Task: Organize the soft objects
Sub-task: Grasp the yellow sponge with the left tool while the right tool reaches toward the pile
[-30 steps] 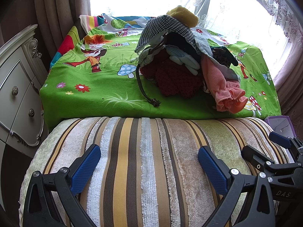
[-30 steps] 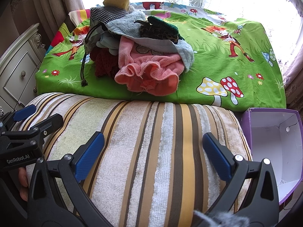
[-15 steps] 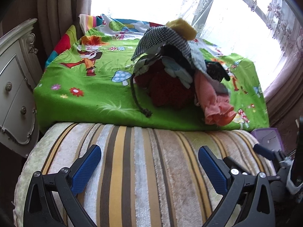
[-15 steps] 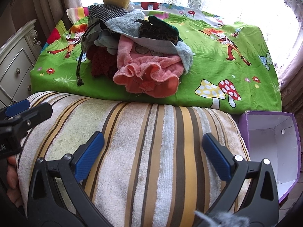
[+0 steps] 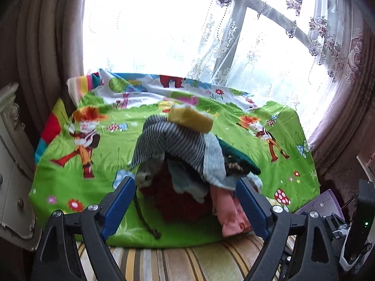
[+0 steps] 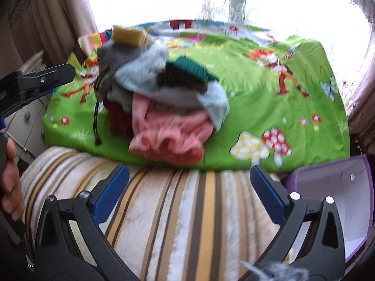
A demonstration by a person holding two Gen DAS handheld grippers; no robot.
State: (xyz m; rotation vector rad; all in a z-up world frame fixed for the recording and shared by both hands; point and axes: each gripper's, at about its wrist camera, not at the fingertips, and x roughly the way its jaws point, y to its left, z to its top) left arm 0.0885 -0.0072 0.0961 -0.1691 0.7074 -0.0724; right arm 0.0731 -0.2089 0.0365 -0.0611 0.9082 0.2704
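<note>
Left gripper (image 5: pixel 185 205) in lower centre of its view, jaws apart with nothing pressed between the blue pads; they have just been closing a little, and the pile of soft things (image 5: pixel 187 168) only shows behind the gap. Right gripper (image 6: pixel 189 197) low in its frame, jaws spread wide, empty, over the striped cushion (image 6: pixel 178 210). The pile sits mid-frame on the green cartoon sheet (image 5: pixel 70 178), which covers a raised surface under the window (image 5: pixel 164 28). Yellow sponge (image 5: pixel 189 118) on top of the pile, checked cloth (image 5: pixel 173 140) under it, grey-blue cloth (image 6: pixel 143 70) and dark green knit piece (image 6: pixel 192 68) beside that, red knit item (image 5: pixel 178 201) at the bottom, pink towel (image 6: pixel 168 138) hanging off the near edge toward the cushion. A dark cord (image 6: pixel 96 126) dangles at the pile's left side. Purple box (image 6: pixel 342 201) at lower right of right view, open, just beside the cushion. White drawer cabinet (image 5: pixel 11 175) at left edge. A hand (image 6: pixel 10 175) at left edge of right view grips the left gripper's handle. Right view is blurred.
</note>
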